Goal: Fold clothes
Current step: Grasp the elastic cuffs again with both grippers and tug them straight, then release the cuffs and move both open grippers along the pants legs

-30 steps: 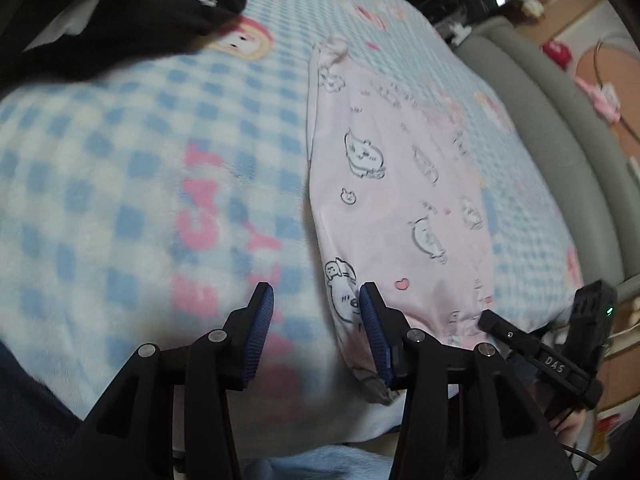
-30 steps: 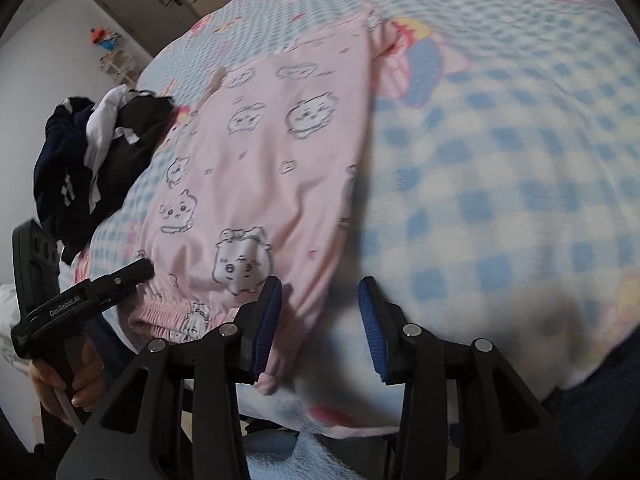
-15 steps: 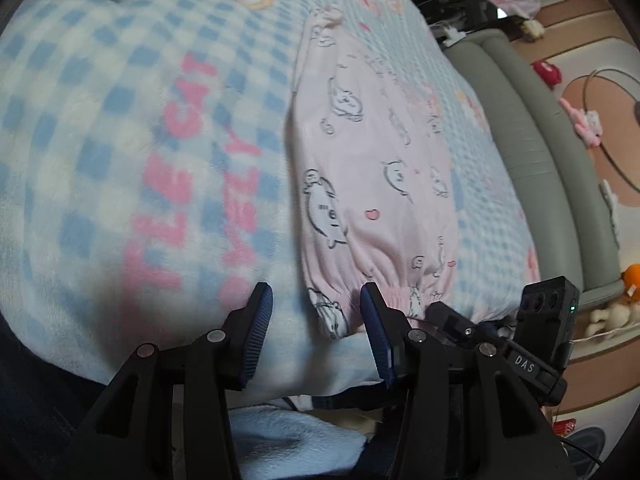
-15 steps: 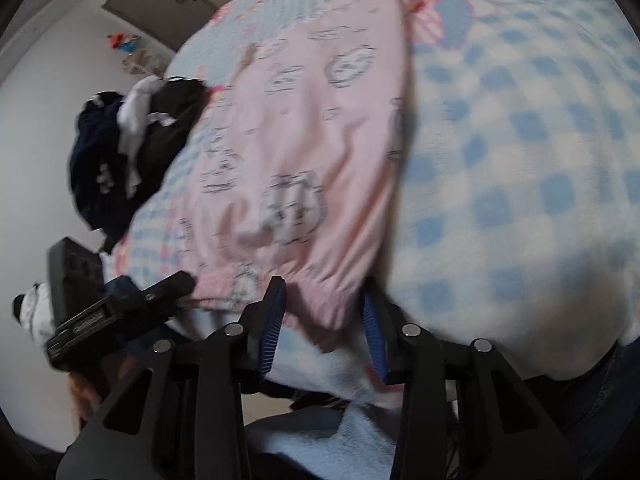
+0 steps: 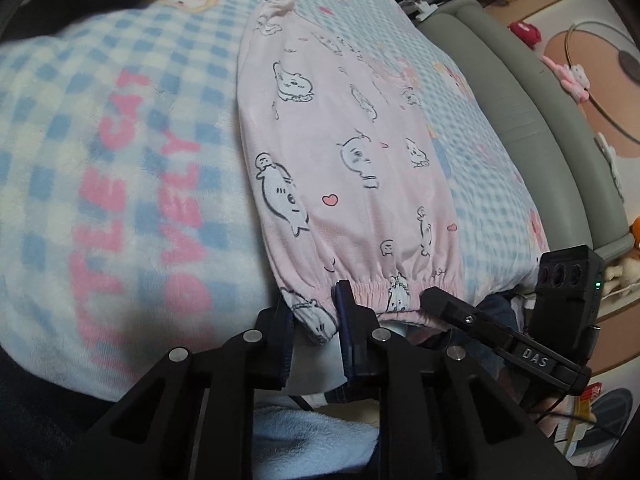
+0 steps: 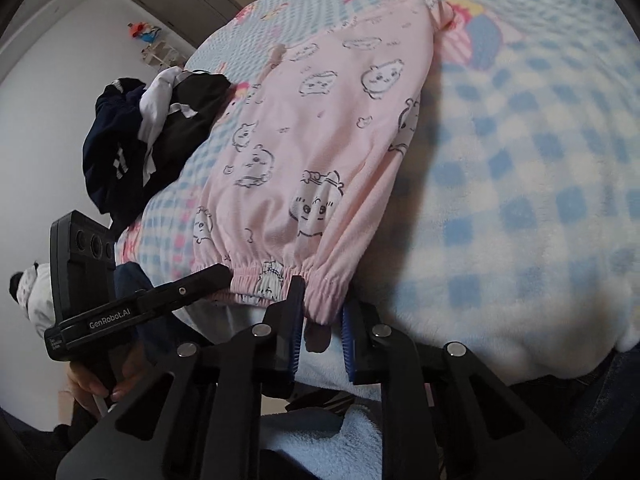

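Pink pyjama trousers (image 5: 340, 140) with cartoon prints lie flat on the blue-checked blanket (image 5: 120, 140), their elastic waistband at the near edge of the bed. My left gripper (image 5: 314, 308) has its jaws closing on the waistband's left corner, and the fabric fills the gap between the blue pads. In the right wrist view the same trousers (image 6: 312, 152) show, and my right gripper (image 6: 322, 300) has its jaws closing on the waistband's right corner, also with fabric pinched between the pads. Each gripper's finger shows at the edge of the other's view.
A pile of dark and white clothes (image 6: 152, 136) lies on the bed to the left of the trousers. A grey padded bed frame (image 5: 520, 100) runs along the right side, with toys on the floor beyond. A light blue fleece (image 5: 304, 432) hangs below the grippers.
Both grippers slid down along the trousers to the waistband at the near edge. Their jaws then narrowed from wide apart onto the two waistband corners.
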A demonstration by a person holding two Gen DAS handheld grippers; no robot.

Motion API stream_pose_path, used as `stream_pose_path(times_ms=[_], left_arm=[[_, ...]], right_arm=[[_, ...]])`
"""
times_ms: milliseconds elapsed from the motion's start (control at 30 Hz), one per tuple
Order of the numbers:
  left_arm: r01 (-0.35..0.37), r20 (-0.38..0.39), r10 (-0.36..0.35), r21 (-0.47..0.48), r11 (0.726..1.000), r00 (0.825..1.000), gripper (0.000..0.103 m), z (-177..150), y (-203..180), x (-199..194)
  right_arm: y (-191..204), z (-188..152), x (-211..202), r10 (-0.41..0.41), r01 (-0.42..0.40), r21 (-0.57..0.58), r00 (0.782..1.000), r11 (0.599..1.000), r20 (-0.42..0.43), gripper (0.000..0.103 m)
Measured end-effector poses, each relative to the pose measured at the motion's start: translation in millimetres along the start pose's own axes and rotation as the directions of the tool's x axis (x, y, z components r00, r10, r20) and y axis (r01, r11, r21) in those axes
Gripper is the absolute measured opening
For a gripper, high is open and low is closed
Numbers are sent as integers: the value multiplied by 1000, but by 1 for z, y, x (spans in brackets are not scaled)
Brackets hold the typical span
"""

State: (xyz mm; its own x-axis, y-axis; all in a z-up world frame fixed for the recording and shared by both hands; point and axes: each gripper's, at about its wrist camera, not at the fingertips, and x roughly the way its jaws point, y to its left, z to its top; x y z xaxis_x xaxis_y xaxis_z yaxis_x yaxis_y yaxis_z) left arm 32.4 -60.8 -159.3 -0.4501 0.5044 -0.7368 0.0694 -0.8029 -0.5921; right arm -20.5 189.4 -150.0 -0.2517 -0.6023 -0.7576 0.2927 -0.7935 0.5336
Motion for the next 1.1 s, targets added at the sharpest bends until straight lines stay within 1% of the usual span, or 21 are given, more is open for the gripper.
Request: stream_pose_path(times_ms=[167,233,300,333,400,467,533,567,600,700,767,833,900,933,967,1033,1067,1100], left_arm=[[15,-23,-16,-21,1000,1000,20,-6,4,-6],[15,0,-15,-10,1000,1000,22,1,3,-17],[14,23,-14,2,1000,1000,29,8,1,-28],[12,36,-13,8,1000,999,32,11,-1,-33],[-5,83,3,26,1000,997,45,26,-5,-44],[-18,111,15,22,1000,994,48,45,-6,-41],[-62,111,60,13,998,992,49,64,-3,-29],[-93,104,91,12,996,990,49,74,-1,-18],[-109,92,107,11,994,990,49,81,1,-10],[-139,58,136,39,990,989,49,94,-2,14],[-178,36,176,80,981,984,49,95,-7,25],[-239,30,237,112,964,971,49,94,-10,33],[-293,43,290,124,948,956,49,94,-11,30],[-322,52,318,129,938,947,49,94,-12,29],[-362,78,355,128,923,932,48,94,-14,23],[-368,125,353,129,921,927,47,95,-18,12],[-346,136,329,133,929,935,48,95,-20,9],[-325,146,305,138,936,941,48,95,-23,6]], right_arm=[[3,-5,-12,22,-22,-3,1000,1000,0,15],[1,-6,-13,12,-12,-2,1000,1000,-5,18],[-4,-4,-20,18,-18,-9,1000,1000,4,21],[-7,-1,-25,25,-25,-13,1000,1000,14,26],[-18,10,-40,10,-9,-7,998,1000,64,27],[-31,24,-53,-19,18,8,994,1000,111,27],[-43,41,-51,-44,42,20,991,999,128,27],[-49,51,-45,-59,56,20,990,998,125,27],[-53,59,-38,-70,68,20,991,997,112,27],[-59,72,-21,-48,47,17,995,999,86,27],[-61,77,-10,-29,28,14,997,1000,68,28],[-61,76,-2,-57,57,-6,997,998,52,29],[-61,75,6,-85,86,-26,996,996,37,29],[-63,73,6,-95,96,-26,995,995,34,28],[-63,74,1,-111,113,-23,993,993,47,28],[-63,75,-8,-145,147,-18,987,989,72,29],[-63,76,-12,-161,163,-15,983,987,85,29],[-58,78,-16,-153,156,-27,983,987,100,30]])
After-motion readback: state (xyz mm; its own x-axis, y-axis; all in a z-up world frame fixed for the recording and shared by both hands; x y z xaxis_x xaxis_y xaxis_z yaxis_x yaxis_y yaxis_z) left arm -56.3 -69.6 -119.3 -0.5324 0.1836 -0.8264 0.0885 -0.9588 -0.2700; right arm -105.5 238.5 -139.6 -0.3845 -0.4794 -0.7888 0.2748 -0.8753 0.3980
